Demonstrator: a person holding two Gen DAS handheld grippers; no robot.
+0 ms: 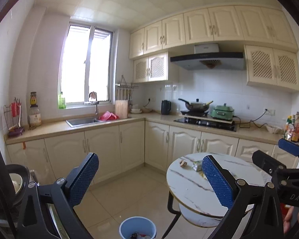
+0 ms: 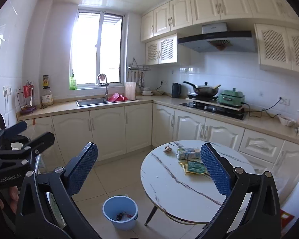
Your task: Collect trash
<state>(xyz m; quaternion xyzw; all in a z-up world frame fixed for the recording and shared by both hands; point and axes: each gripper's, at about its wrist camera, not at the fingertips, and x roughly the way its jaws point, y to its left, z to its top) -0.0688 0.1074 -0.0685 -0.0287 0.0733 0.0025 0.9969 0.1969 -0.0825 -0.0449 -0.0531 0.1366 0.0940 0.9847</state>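
Both grippers hang wide apart with nothing between their blue pads, the left gripper (image 1: 150, 176) and the right gripper (image 2: 149, 168) aimed across the kitchen. Trash sits on the round marble table (image 2: 169, 187): a crumpled carton (image 2: 187, 153), a green-and-gold wrapper (image 2: 195, 167) just beside it, and a small brown scrap (image 2: 167, 149) near the far edge. Down on the floor beside the table, the blue bin (image 2: 120, 212) holds a few bits.

Left gripper (image 1: 149, 176) and right gripper (image 2: 149, 167) gape wide, empty.

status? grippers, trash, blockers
Left gripper and right gripper open, empty. Wrappers and scrap on table. Bin on floor, path clear.
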